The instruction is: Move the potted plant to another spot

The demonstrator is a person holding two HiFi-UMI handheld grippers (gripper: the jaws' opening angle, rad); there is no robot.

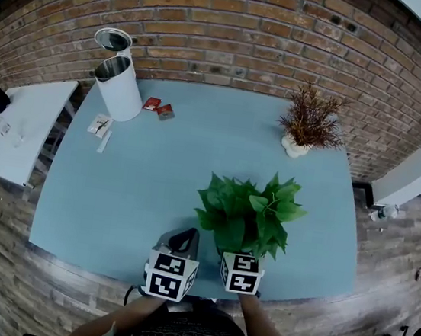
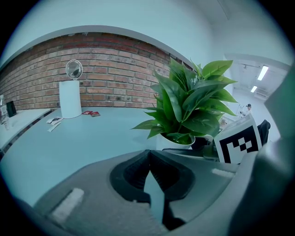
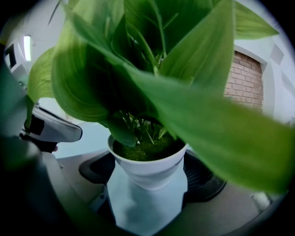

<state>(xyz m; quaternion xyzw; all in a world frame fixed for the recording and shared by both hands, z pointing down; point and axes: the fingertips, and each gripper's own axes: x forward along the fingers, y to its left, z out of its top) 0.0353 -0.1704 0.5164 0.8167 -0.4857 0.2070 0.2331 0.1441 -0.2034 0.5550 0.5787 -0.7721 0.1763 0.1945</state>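
The potted plant (image 1: pixel 251 207), broad green leaves in a small white pot (image 3: pixel 147 168), stands near the front edge of the light blue table (image 1: pixel 139 185). My right gripper (image 1: pixel 242 270) reaches in from the near side. Its jaws stand wide, one on each side of the pot, and the pads meet the pot's rim. Leaves fill most of the right gripper view. My left gripper (image 1: pixel 184 238) hovers just left of the plant (image 2: pixel 193 101); its fingertips (image 2: pixel 148 154) touch each other with nothing between them. The right gripper's marker cube (image 2: pixel 237 143) shows beside the pot.
A dried brown plant in a white pot (image 1: pixel 306 126) stands at the back right. A white cylinder bin (image 1: pixel 119 86) and red packets (image 1: pixel 159 108) are at the back left. A white side table (image 1: pixel 23 127) stands left. A brick wall (image 1: pixel 236 28) runs behind.
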